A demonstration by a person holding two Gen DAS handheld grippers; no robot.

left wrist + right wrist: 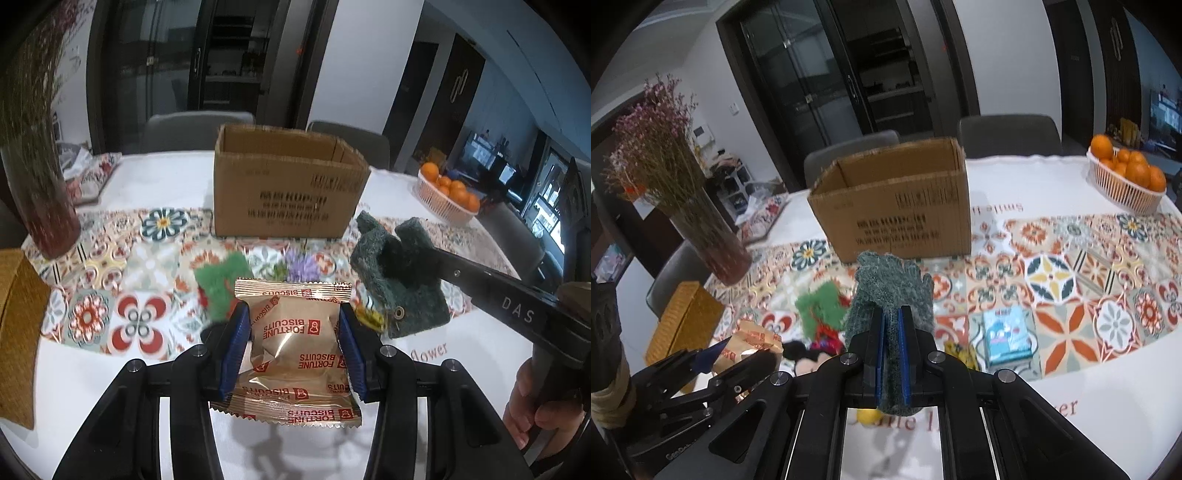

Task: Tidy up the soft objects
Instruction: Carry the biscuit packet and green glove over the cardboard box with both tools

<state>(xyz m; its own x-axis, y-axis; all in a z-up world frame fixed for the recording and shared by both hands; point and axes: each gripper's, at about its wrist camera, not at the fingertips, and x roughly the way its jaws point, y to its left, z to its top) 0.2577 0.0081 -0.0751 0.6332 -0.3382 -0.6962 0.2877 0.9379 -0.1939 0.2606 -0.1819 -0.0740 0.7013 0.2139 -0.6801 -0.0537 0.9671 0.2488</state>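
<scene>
I have the left hand-held gripper (293,341) clenched on the biscuit packet (295,347) and the right hand-held gripper (891,354) pinching the green glove (891,295), both short of the cardboard box (288,184) mid-bench, where the slick foil could slip free.

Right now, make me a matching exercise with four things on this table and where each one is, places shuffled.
Things:
1. biscuit packet
2. green glove
3. oranges
4. cardboard box

Places:
A. in a white basket
B. standing open on the tablecloth
C. between the left gripper fingers
D. between the right gripper fingers

Pairs: 1-C, 2-D, 3-A, 4-B
</scene>
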